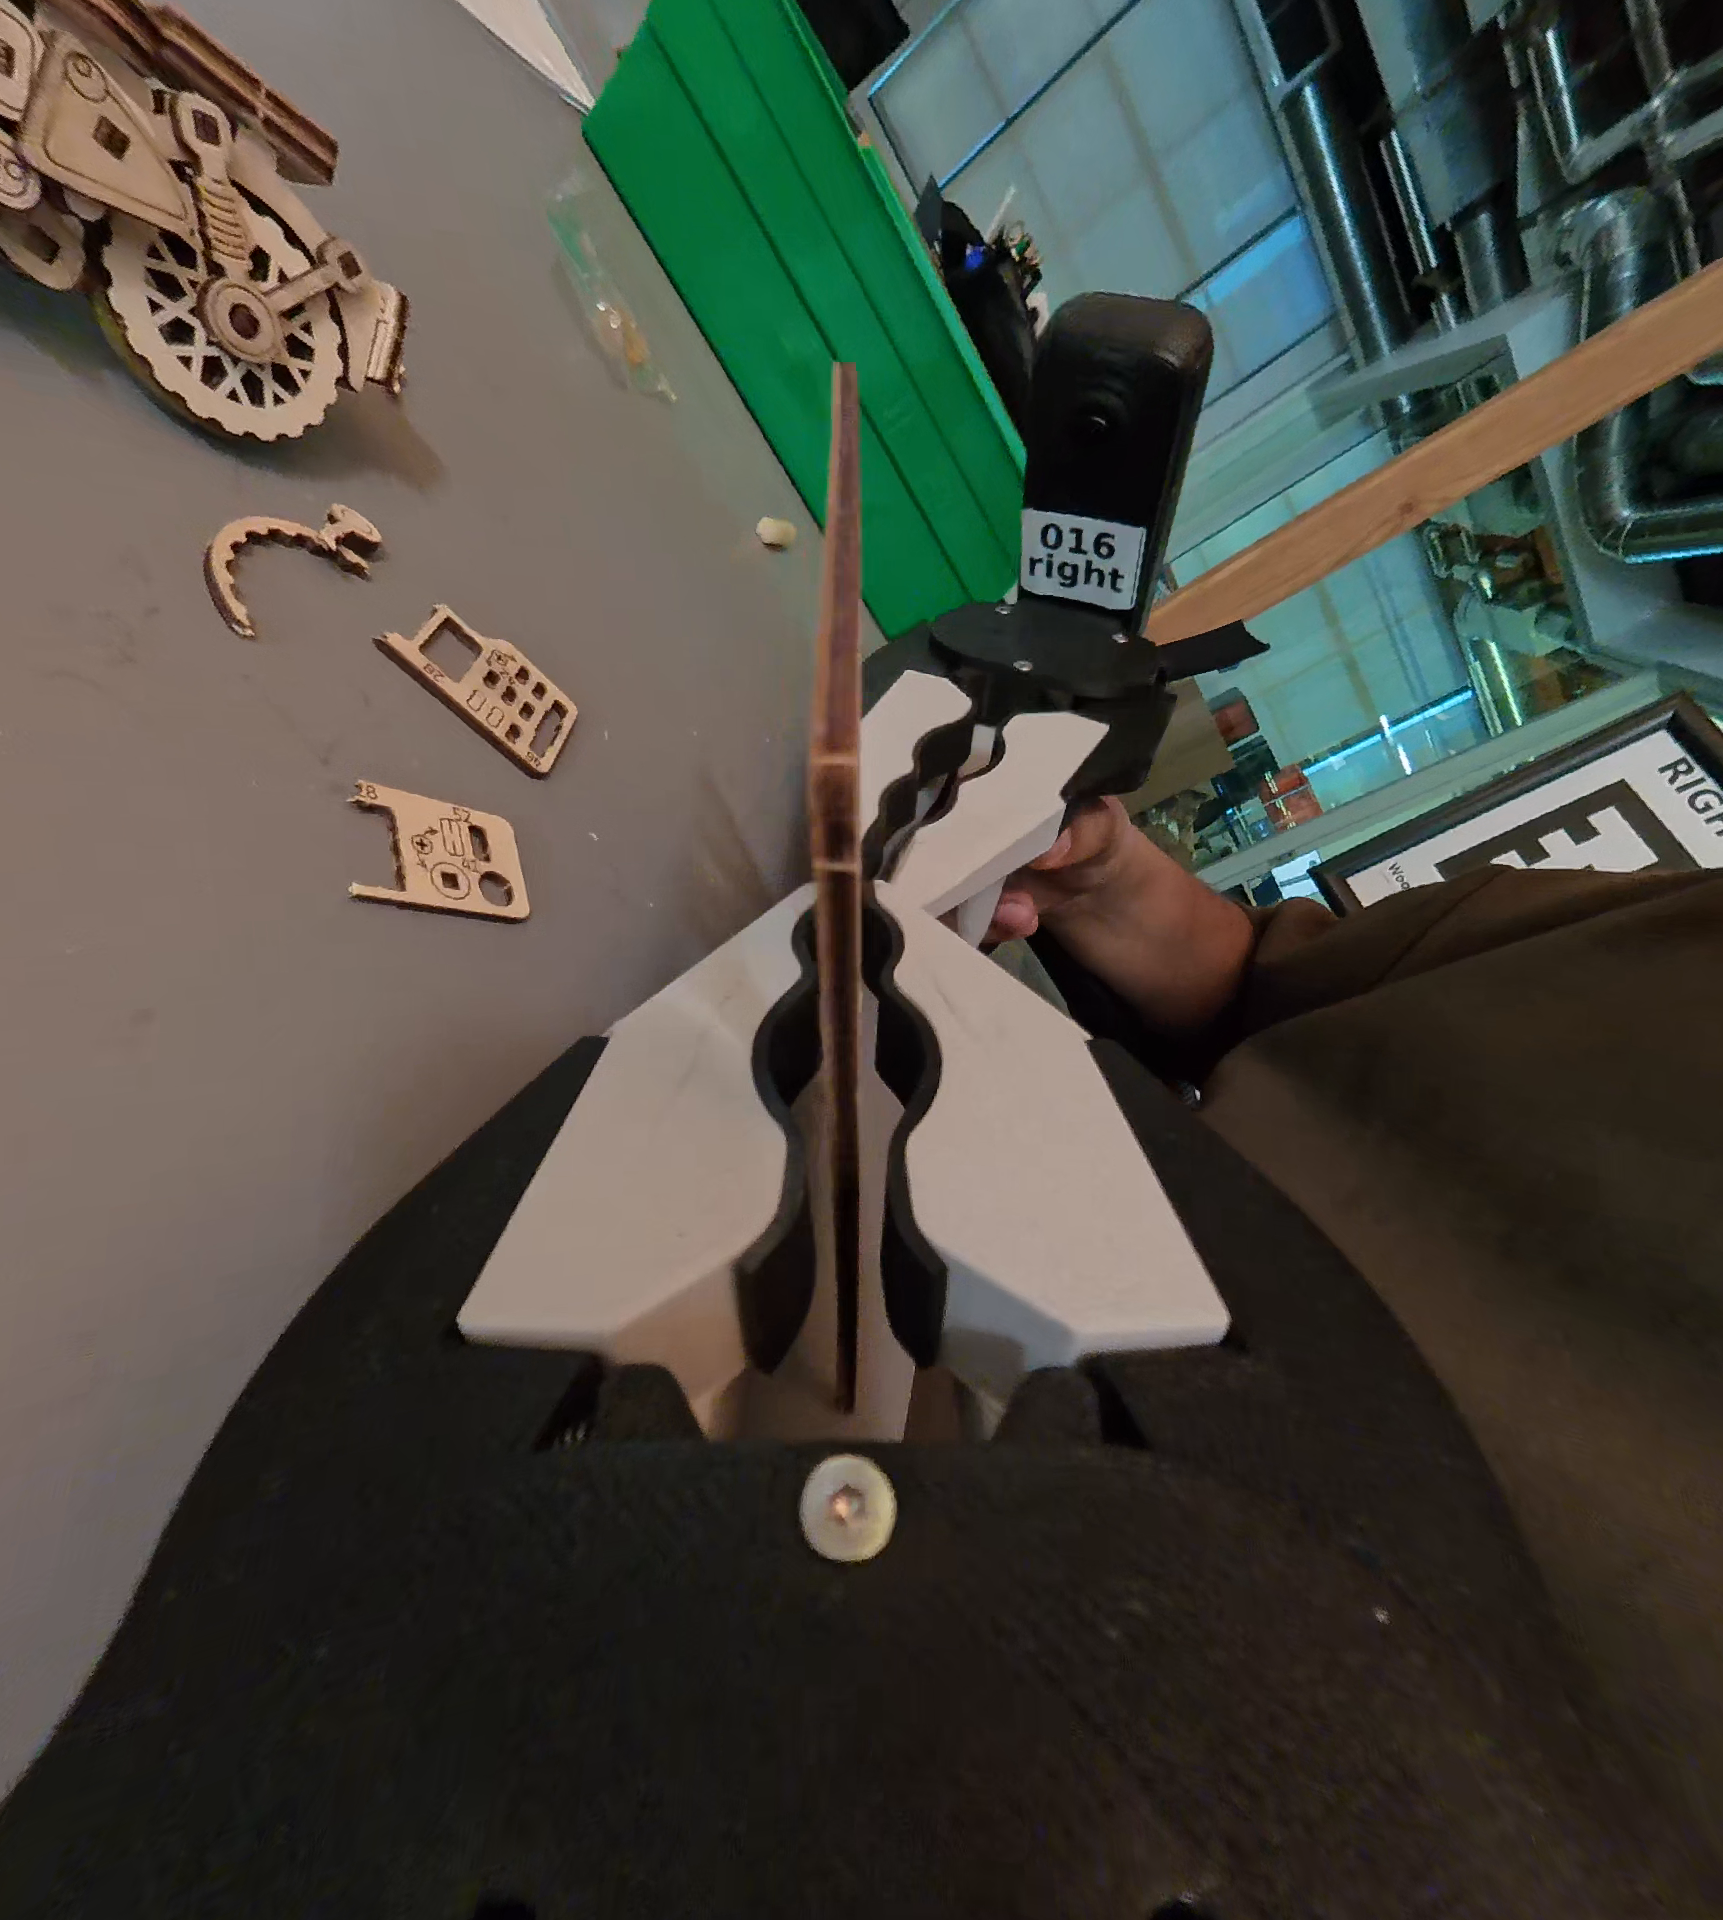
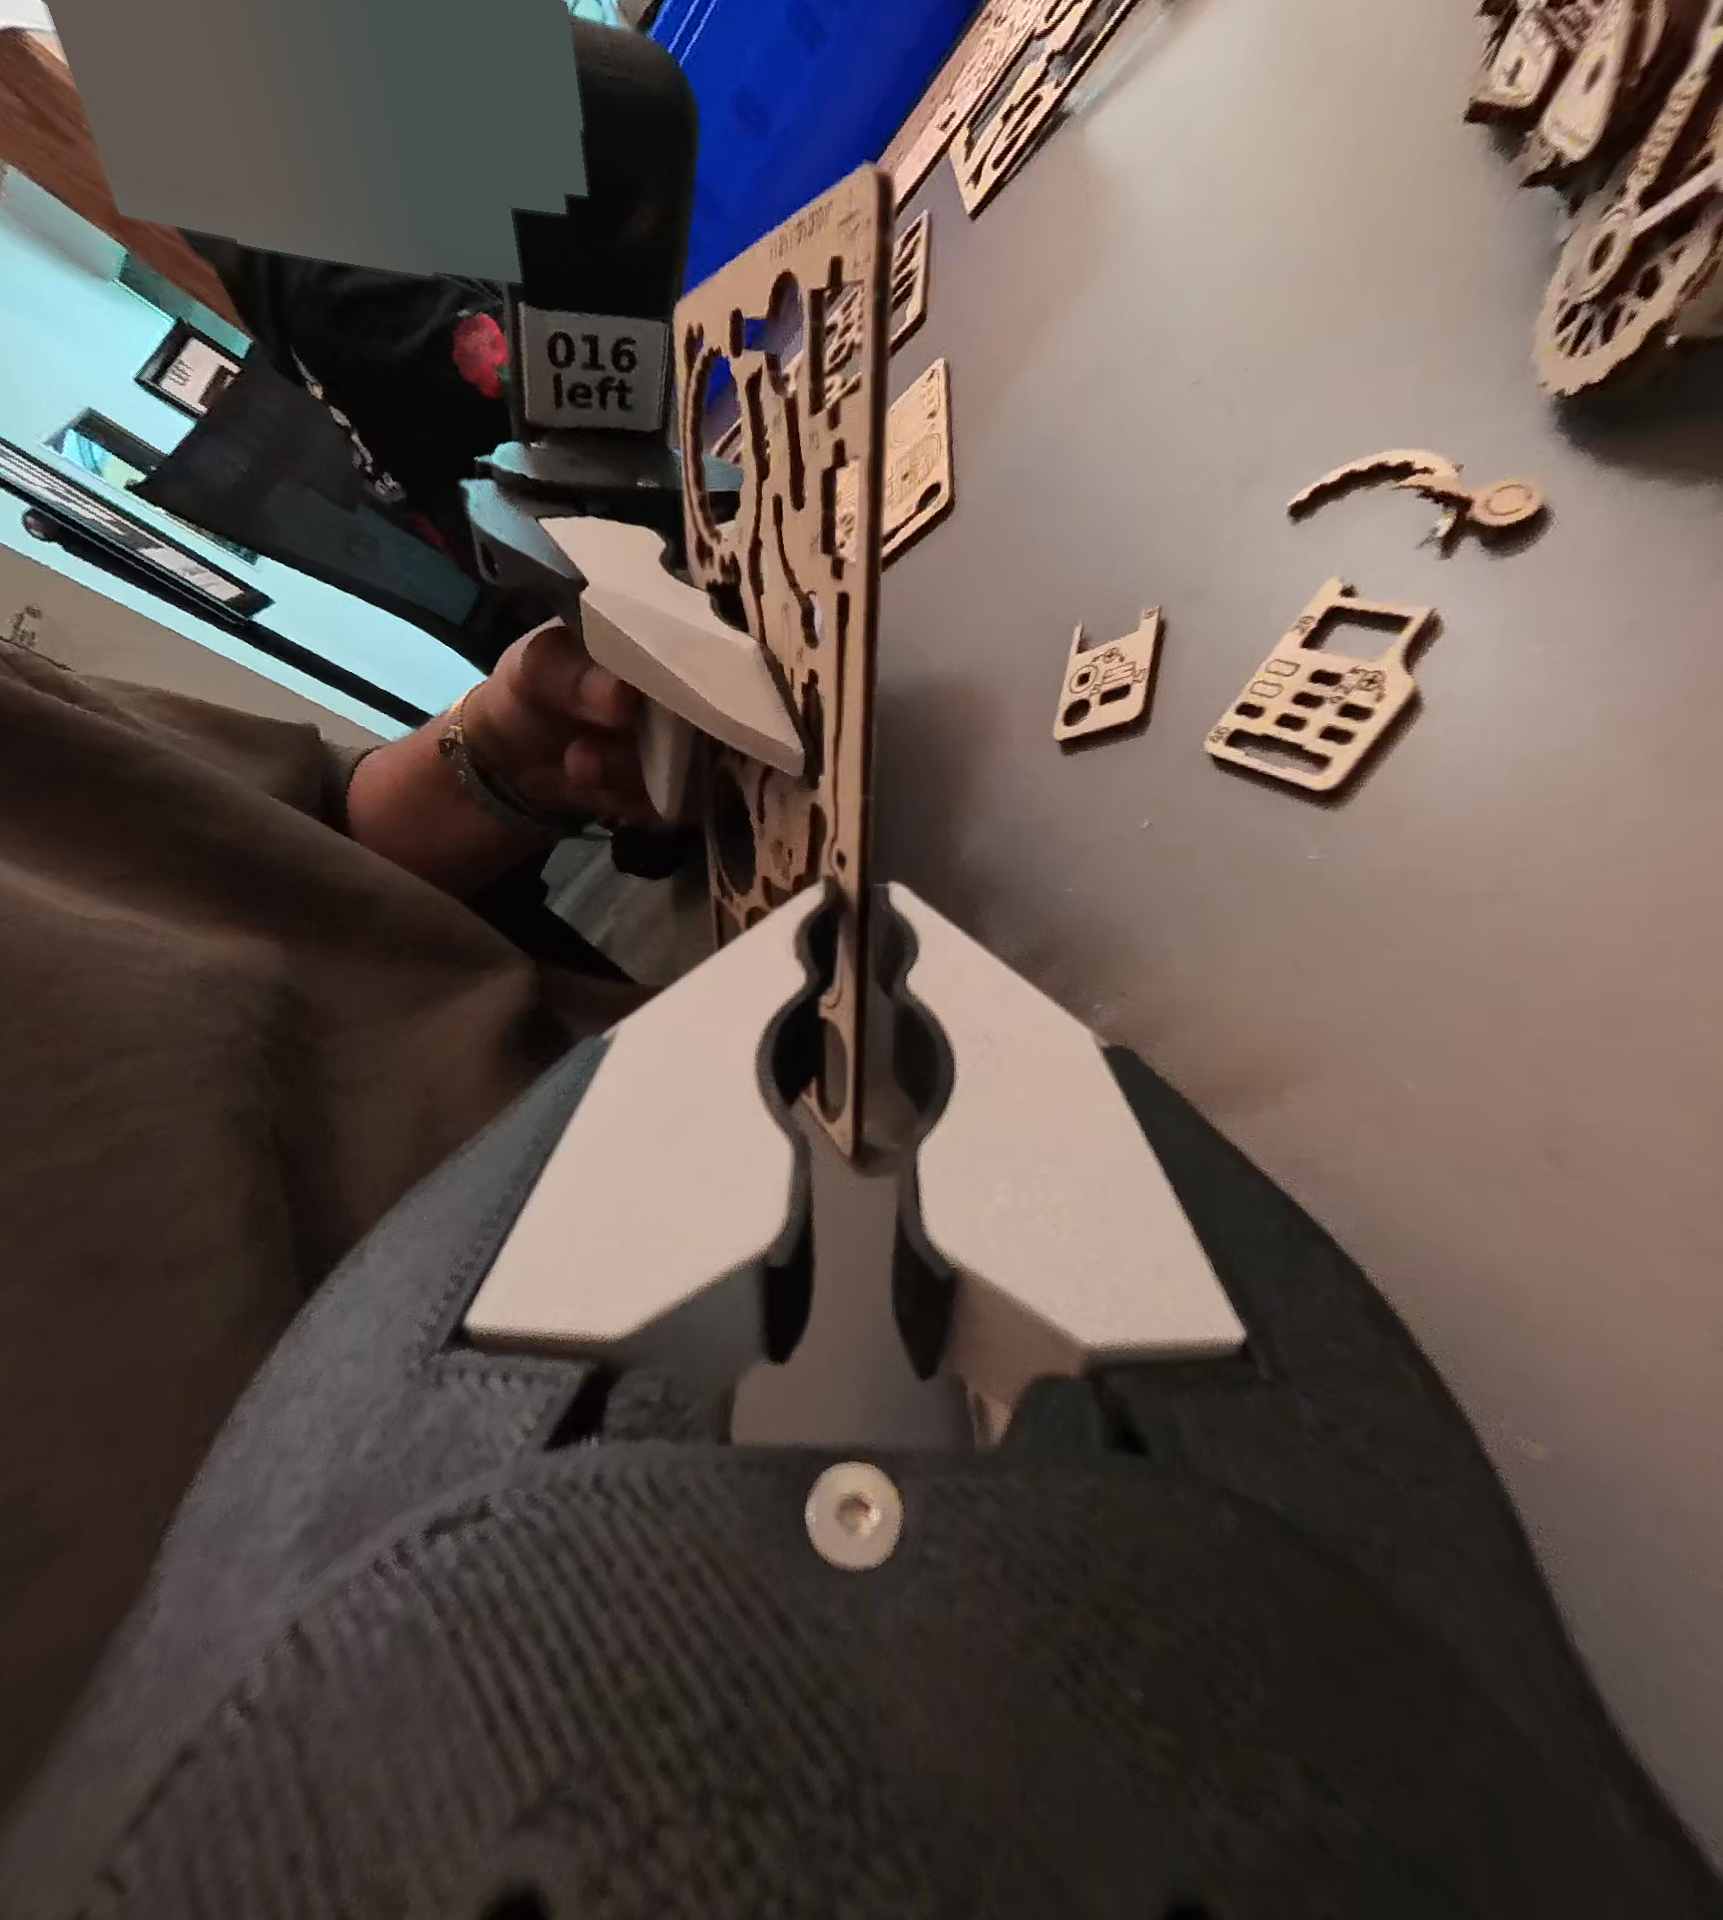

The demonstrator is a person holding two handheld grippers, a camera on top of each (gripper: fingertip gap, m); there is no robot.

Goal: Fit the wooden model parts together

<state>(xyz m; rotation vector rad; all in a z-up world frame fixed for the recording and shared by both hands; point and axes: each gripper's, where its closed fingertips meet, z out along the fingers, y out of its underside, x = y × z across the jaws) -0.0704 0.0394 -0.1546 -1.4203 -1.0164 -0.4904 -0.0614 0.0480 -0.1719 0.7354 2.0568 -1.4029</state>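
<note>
A thin laser-cut wooden sheet (image 1: 841,623) stands on edge above the grey table (image 1: 109,1039); the right wrist view shows its cut-out face (image 2: 815,416). My left gripper (image 1: 841,925) is shut on the sheet's near edge. My right gripper (image 2: 862,904) is shut on another edge of the same sheet. Each gripper shows in the other's view, the right one (image 1: 883,862) and the left one (image 2: 795,727). Three loose parts lie on the table: a curved toothed piece (image 1: 233,571), a keypad-like plate (image 1: 483,691) and a small forked plate (image 1: 452,852).
A partly built wooden model with a spoked wheel (image 1: 213,312) stands at the table's far side, also in the right wrist view (image 2: 1667,208). A green bin (image 1: 784,260) and a blue bin (image 2: 784,83) flank the table. More cut sheets (image 2: 1023,83) lie beyond. A person's brown sleeve (image 1: 1459,1143) is close. The grippers are tip to tip, or close to it. Left tips and right tips are each some 7 centimeters from the small forked plate (image 1: 452,852).
</note>
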